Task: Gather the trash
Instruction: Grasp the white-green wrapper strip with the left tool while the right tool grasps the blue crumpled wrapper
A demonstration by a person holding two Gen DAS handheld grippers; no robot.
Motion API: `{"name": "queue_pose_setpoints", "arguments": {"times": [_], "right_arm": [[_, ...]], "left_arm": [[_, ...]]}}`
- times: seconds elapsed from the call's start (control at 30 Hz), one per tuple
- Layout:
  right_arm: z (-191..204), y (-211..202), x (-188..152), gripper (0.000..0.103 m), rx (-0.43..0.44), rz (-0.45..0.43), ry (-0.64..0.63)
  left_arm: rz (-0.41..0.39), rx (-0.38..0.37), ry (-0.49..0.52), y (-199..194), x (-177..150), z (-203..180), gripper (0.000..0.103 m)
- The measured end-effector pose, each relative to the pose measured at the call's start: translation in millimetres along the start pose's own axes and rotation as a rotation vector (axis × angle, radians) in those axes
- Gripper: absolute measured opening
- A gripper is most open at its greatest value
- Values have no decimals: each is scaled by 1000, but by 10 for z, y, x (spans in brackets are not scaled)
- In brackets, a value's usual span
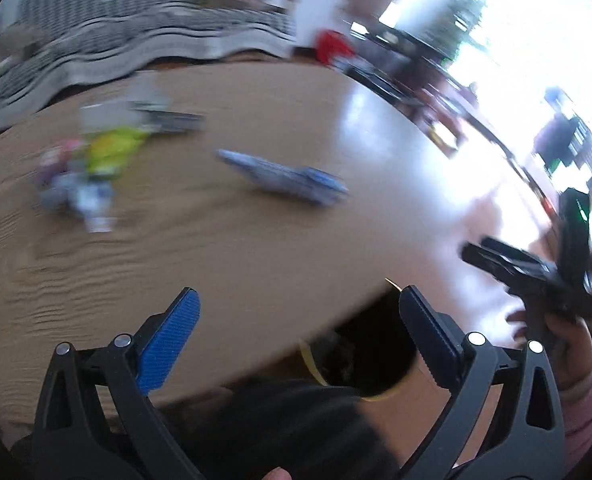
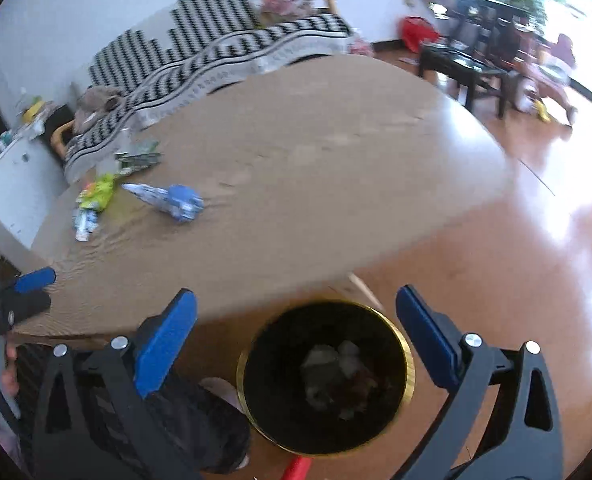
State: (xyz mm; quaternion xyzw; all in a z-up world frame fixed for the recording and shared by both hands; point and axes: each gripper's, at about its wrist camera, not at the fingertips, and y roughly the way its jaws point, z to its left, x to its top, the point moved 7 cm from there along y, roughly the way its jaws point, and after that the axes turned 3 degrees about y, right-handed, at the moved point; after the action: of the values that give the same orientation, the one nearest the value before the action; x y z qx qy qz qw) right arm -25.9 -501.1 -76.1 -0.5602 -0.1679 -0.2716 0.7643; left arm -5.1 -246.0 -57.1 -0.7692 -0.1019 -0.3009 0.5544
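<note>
My right gripper (image 2: 296, 300) hangs open and empty over a black bin with a gold rim (image 2: 410, 364), which stands on the floor at the table's near edge. Crumpled trash (image 2: 336, 372) lies inside the bin. On the wooden table (image 2: 316, 152) lie a blue-and-white wrapper (image 2: 168, 202), a yellow-green wrapper (image 2: 96, 194) and a green packet (image 2: 138, 158). My left gripper (image 1: 298, 304) is open and empty above the table's near edge. In its blurred view the blue-and-white wrapper (image 1: 284, 178) lies ahead and the yellow-green wrapper (image 1: 112, 148) farther left.
A black-and-white patterned sofa (image 2: 216, 52) runs behind the table. A black low table (image 2: 468, 68) and a red bag (image 2: 416, 30) stand at the back right. A white cabinet (image 2: 12, 184) is at the left. A pink sleeve (image 1: 584, 392) shows at the right.
</note>
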Motion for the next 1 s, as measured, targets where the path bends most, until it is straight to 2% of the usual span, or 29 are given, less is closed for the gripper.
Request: {"name": "queue_pose_setpoints", "arguments": {"times": [0.07, 0.2, 0.37, 0.6, 0.73, 0.87, 0.93, 0.97, 1.0], "right_arm": [[211, 106, 86, 96, 21, -4, -29], [633, 329, 179, 96, 56, 15, -104], [1020, 618, 252, 96, 30, 49, -242], [1244, 1033, 387, 96, -20, 61, -388], [1295, 1309, 471, 96, -25, 83, -417], [1347, 1505, 563, 96, -25, 88, -429], [1379, 1564, 606, 96, -10, 87, -420], [1388, 1560, 610, 96, 4, 85, -412], [1401, 1567, 626, 96, 15, 83, -406]], "left_arm": [[-14, 49, -62, -60, 46, 366, 97], [-15, 86, -145, -103, 67, 843, 97], [-13, 139, -204, -44, 221, 1316, 97], [22, 176, -248, 198, 363, 1684, 97], [26, 195, -271, 337, 421, 1858, 97], [29, 181, -277, 462, 443, 1912, 97], [18, 171, -263, 462, 454, 1884, 89], [11, 170, -256, 455, 465, 1866, 79], [7, 166, -250, 453, 470, 1845, 74]]}}
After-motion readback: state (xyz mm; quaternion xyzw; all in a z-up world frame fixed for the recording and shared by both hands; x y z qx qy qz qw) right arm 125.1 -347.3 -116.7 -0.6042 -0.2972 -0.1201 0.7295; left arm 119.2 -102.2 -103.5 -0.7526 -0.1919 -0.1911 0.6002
